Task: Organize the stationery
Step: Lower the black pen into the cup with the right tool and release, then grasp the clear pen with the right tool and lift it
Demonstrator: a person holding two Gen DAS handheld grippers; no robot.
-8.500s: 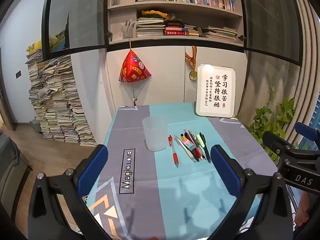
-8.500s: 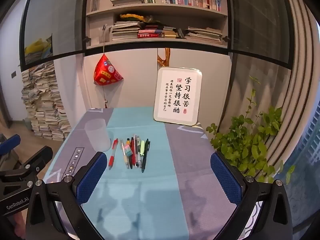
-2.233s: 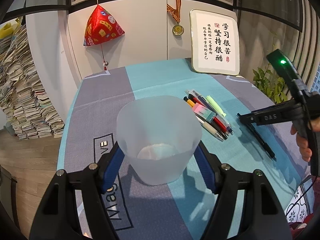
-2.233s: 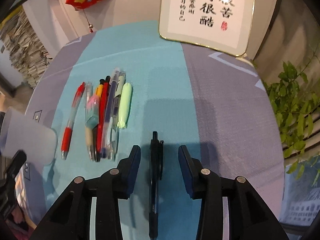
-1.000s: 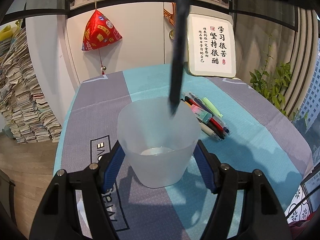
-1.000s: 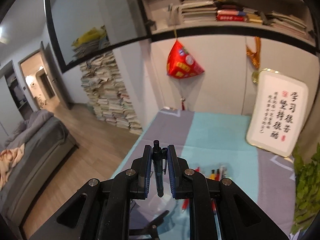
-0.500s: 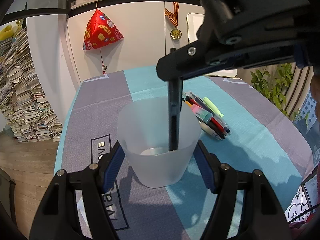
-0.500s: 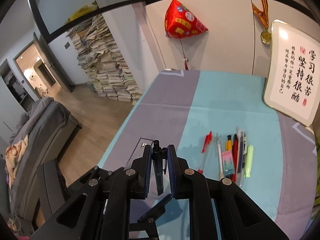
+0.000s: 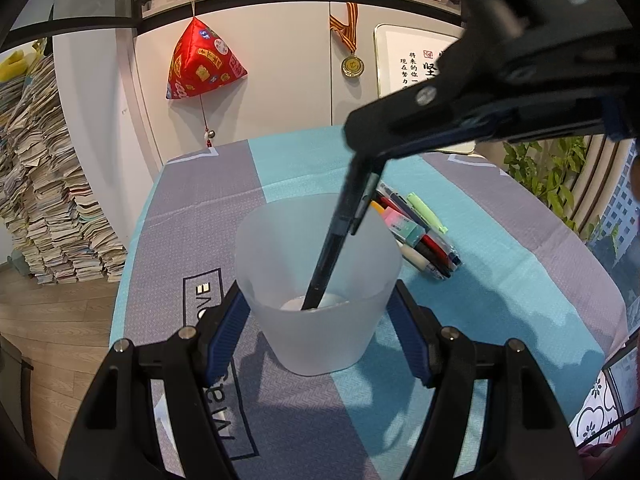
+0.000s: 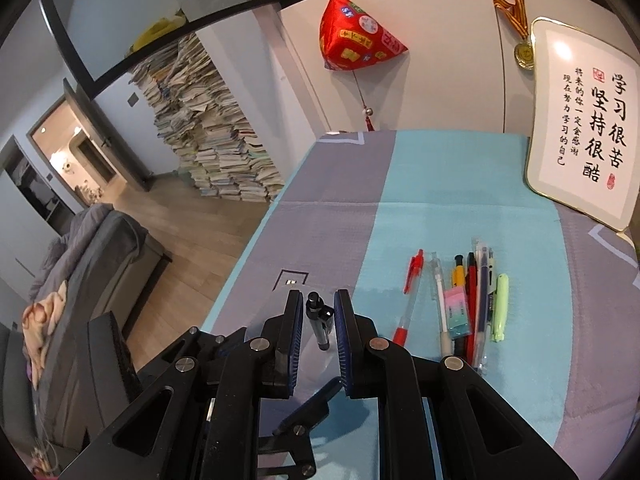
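Surface: table under a grey and teal tablecloth.
Frosted plastic cup: clamped by the left gripper.
Black pen: gripped by the right gripper, tip inside the cup.
Remaining pens: laid in a row beside the cup.

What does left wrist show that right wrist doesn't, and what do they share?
Left wrist only: the whole frosted translucent plastic cup clamped in the left tool, and the black pen's tip down at the cup floor. Right wrist only: the red pen lying apart from the bundle, and the grey sofa. Both: the black pen between the right tool's pads, the loose pens, the red hanging ornament.
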